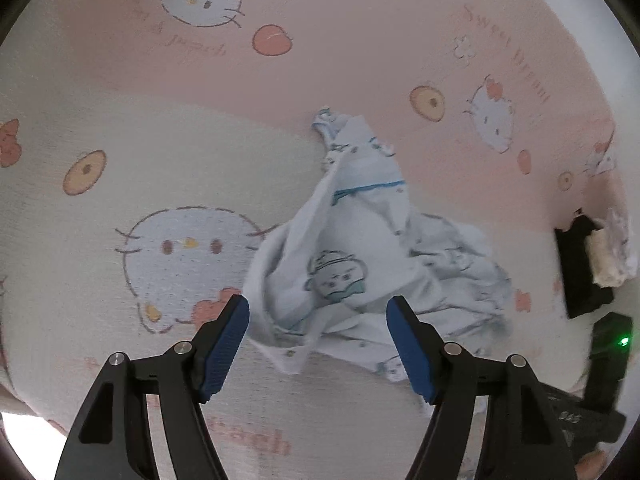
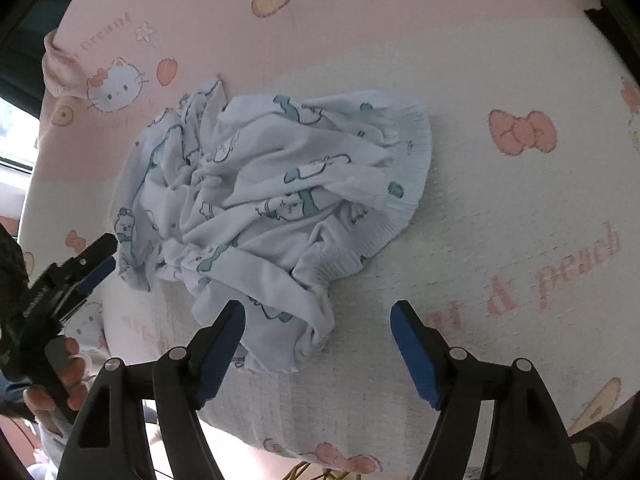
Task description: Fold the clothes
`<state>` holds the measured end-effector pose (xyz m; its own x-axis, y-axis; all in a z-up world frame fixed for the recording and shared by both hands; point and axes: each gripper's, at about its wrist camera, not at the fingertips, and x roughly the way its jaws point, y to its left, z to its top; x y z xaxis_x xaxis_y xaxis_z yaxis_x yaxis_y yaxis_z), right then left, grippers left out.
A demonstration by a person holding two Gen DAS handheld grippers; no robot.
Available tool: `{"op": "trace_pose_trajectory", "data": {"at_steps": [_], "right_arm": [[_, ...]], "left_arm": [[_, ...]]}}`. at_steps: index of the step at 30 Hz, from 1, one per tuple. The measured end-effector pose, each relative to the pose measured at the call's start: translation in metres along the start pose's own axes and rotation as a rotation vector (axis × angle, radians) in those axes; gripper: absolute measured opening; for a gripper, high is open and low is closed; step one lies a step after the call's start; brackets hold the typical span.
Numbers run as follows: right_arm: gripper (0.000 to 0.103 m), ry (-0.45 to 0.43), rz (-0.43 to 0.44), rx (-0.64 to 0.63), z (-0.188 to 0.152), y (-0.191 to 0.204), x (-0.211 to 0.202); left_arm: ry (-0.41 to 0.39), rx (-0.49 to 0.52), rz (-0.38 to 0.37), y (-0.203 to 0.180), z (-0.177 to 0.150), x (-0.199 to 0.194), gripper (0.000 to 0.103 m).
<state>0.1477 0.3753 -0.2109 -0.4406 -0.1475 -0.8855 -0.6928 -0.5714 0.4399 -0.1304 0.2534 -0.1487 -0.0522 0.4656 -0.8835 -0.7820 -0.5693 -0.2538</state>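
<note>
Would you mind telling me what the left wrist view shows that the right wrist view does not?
Only the left wrist view shows a black device with crumpled white material on it, and a green light. Only the right wrist view shows the garment's gathered elastic edge and a hand holding the left hand-held gripper. Both show the crumpled pale blue printed garment on the pink and white cartoon-cat sheet, ahead of open jaws; the right hand-held gripper holds nothing.

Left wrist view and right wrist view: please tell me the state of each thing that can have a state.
Pale blue cartoon-print garment: crumpled in a heap, not yet folded, held by neither tool.
Left tool: open, garment edge lying between its fingers.
Right tool: open, empty, at the garment's near edge.
Pink and white cat-print bedsheet: spread flat under the garment.
</note>
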Motion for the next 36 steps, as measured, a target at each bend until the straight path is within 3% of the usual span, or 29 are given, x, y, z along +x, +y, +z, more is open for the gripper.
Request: {"op": "trace_pose_trajectory", "data": {"at_steps": [9,12,15,18,19,20,23,24,29,36], "right_arm": [[0.075,0.088,0.031,-0.023,-0.006,0.011,0.016],[0.074,0.110,0.004,-0.080,-0.008,0.021,0.026],[0.072,0.079,-0.064,-0.163,-0.012,0.032,0.027],[0.050,0.043,-0.125,-0.228,-0.015,0.040,0.027],[0.029,0.039,-0.138,-0.243,-0.015,0.042,0.027],[0.020,0.034,-0.155,-0.259,-0.016,0.044,0.027],[0.013,0.015,-0.227,-0.323,-0.018,0.051,0.028],[0.012,0.009,-0.251,-0.345,-0.019,0.053,0.029],[0.009,-0.065,-0.423,-0.449,-0.022,0.061,0.024],[0.008,-0.193,-0.551,-0.479,-0.005,0.062,0.007]], "left_arm": [[0.019,0.034,0.028,0.005,0.001,0.012,0.069],[0.053,0.057,0.025,0.003,0.002,0.021,0.069],[0.053,0.062,0.022,0.003,0.000,0.023,0.069],[0.045,0.077,0.017,0.001,-0.004,0.022,0.063],[0.041,0.086,0.017,0.000,-0.005,0.022,0.060],[0.035,0.094,0.019,-0.001,-0.006,0.022,0.051],[0.041,0.106,0.032,-0.005,-0.004,0.027,0.026],[0.044,0.102,0.034,-0.006,-0.002,0.030,0.023],[0.048,0.091,0.016,-0.005,0.002,0.026,0.020],[0.066,0.074,-0.046,-0.003,-0.002,0.016,0.020]]}}
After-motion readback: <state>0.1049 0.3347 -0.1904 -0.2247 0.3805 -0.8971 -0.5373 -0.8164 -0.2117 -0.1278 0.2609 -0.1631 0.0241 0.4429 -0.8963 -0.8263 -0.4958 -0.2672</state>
